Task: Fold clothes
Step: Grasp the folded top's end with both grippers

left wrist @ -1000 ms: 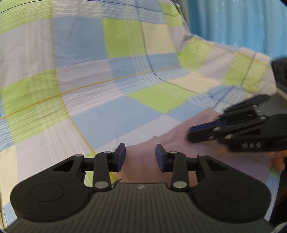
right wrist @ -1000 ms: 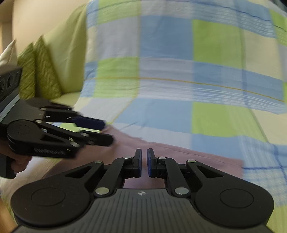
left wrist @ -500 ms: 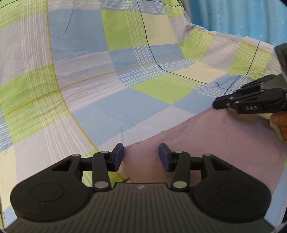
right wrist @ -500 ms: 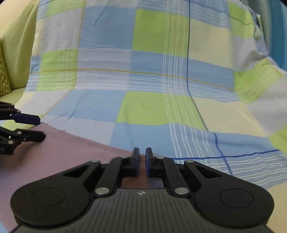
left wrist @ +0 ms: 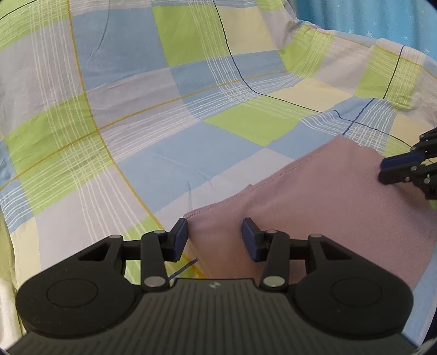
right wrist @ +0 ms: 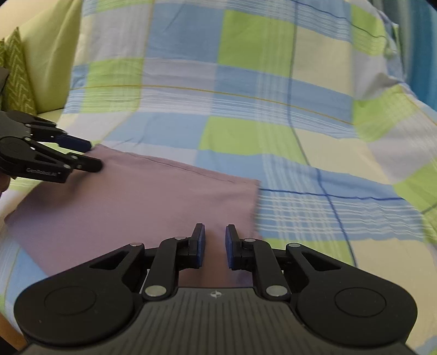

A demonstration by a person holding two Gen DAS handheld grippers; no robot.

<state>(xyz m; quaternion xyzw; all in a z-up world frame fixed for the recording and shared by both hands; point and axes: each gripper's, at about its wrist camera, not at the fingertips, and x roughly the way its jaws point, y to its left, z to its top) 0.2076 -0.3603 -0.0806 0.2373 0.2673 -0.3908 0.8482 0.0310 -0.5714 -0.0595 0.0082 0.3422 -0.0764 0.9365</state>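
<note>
A folded mauve cloth (left wrist: pixel 314 207) lies flat on the checked bedsheet (left wrist: pixel 191 153). My left gripper (left wrist: pixel 215 240) hovers open over the cloth's left corner, one finger (left wrist: pixel 180 237) at the stitched edge, nothing between the pads. In the right wrist view the same cloth (right wrist: pixel 142 196) spreads left and ahead. My right gripper (right wrist: pixel 215 245) is narrowly open above the cloth's near right part, holding nothing. Each gripper shows in the other's view: the right gripper (left wrist: pixel 382 171) at the cloth's far right, the left gripper (right wrist: pixel 94 155) at its far left corner.
The green, blue and cream checked sheet (right wrist: pixel 273 114) covers the whole bed and rises at the back. Green patterned pillows (right wrist: pixel 16 76) stand at the left. A blue curtain (left wrist: pixel 368 16) hangs behind the bed on the right.
My right gripper moved right, away from the left one, to the cloth's right side, and its jaws parted from shut. The left gripper opened a little wider in place.
</note>
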